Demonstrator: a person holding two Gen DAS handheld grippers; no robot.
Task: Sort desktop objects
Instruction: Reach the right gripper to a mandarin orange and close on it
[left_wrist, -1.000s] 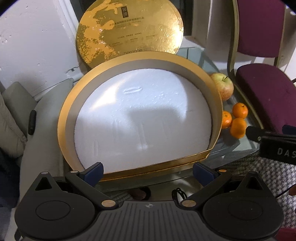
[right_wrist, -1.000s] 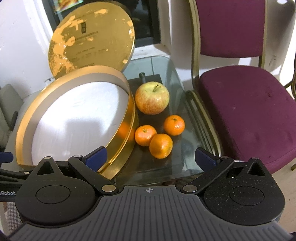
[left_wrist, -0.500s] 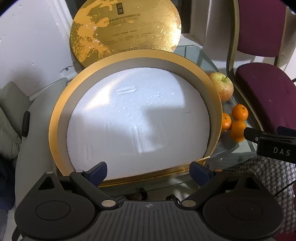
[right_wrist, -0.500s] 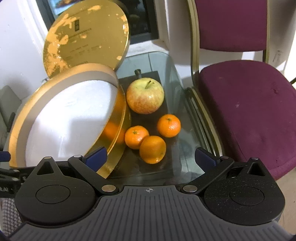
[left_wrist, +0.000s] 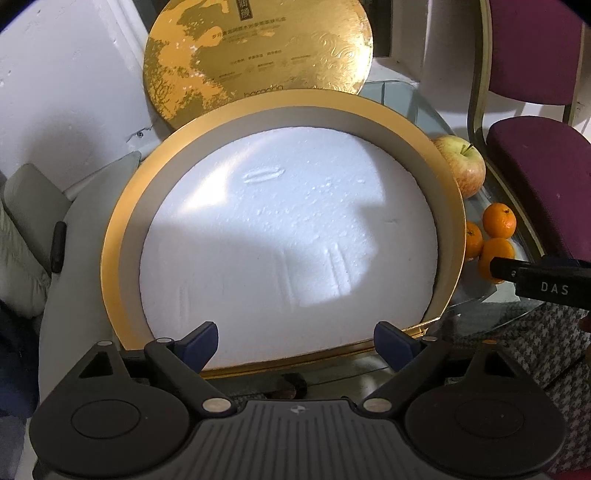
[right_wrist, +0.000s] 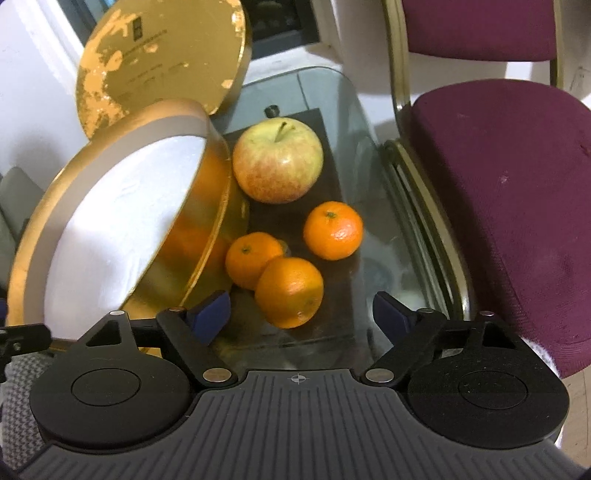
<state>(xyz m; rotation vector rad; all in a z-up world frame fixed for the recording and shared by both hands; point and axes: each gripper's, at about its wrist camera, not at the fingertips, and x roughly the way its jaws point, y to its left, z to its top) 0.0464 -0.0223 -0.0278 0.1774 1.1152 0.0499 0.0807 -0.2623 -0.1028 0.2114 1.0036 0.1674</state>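
1. Left wrist view: your left gripper (left_wrist: 295, 343) points down over the near rim of the round gold box (left_wrist: 110, 258). Its jaws stand wide apart, and neither pad presses on anything. This view alone shows the box's whole white foam floor (left_wrist: 288, 240), bare and dented. The gold lid (left_wrist: 258, 55) leans upright behind the box.

2. Right wrist view: your right gripper (right_wrist: 301, 314) is over the fruit. Its jaws have just been closing but are still apart. The nearest tangerine (right_wrist: 290, 291) lies between them, and the pads are clear of it. Only here do you see all the fruit whole: the apple (right_wrist: 279, 160) just beside the box wall, and two more tangerines (right_wrist: 251, 258) (right_wrist: 332, 230) on the glass table (right_wrist: 351, 110). The maroon chair (right_wrist: 498, 203) stands just beside the table.

3. Hidden or cut off:
- In the left view, the box wall covers part of the apple and of one tangerine.
- In the right view, the box wall hides most of the foam.
- The dark shapes under the glass cannot be identified.
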